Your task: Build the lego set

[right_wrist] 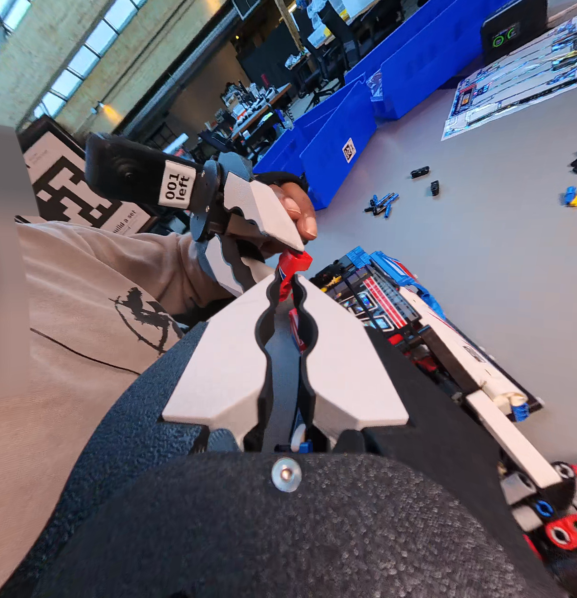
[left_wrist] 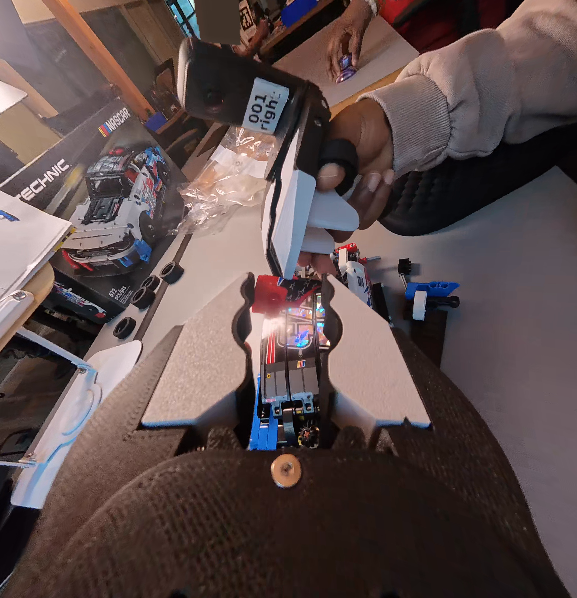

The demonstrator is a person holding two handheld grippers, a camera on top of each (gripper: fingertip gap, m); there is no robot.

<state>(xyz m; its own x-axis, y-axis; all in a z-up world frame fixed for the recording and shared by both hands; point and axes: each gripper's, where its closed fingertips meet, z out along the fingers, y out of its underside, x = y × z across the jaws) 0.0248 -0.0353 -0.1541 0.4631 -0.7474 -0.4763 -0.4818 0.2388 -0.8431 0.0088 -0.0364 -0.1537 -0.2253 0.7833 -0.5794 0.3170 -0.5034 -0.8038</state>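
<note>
While angled down over the grey tabletop (right_wrist: 475, 259), pinches a small red plastic Lego piece (right_wrist: 295, 267) at the very tips of the right gripper (right_wrist: 286, 275), jaws drawn nearly together around it. Holds that piece above the table, just off the near end of the half-built Lego race car (right_wrist: 394, 307). Finds the car lying flat on the tabletop: long black panels with shiny stickers, red and white stripes, a white side panel, blue parts at one end.

Keeps the jaws of the left gripper (left_wrist: 287, 276) spread wide, with nothing clamped between them. Looks down through that gap onto the car's black panels. Puts one left fingertip (right_wrist: 298, 247) against the top of the red piece, as far as the right wrist view tells.

Wraps a hand (left_wrist: 361, 155) in a beige sleeve around the right gripper's handle.

Elsewhere:
- Stands a black cardboard set box (left_wrist: 112, 210) with a printed car picture at the table's edge.
- Scatters four small black rubber tyres (left_wrist: 141, 294) in front of that box.
- Rests a crumpled clear plastic bag (left_wrist: 229, 171) behind the tyres.
- Spreads an open printed instruction sheet (right_wrist: 507, 81) at the far side, near blue plastic bins (right_wrist: 339, 142).
- Dots loose blue and black pins (right_wrist: 382, 204) across the bare table, well apart from the car.
</note>
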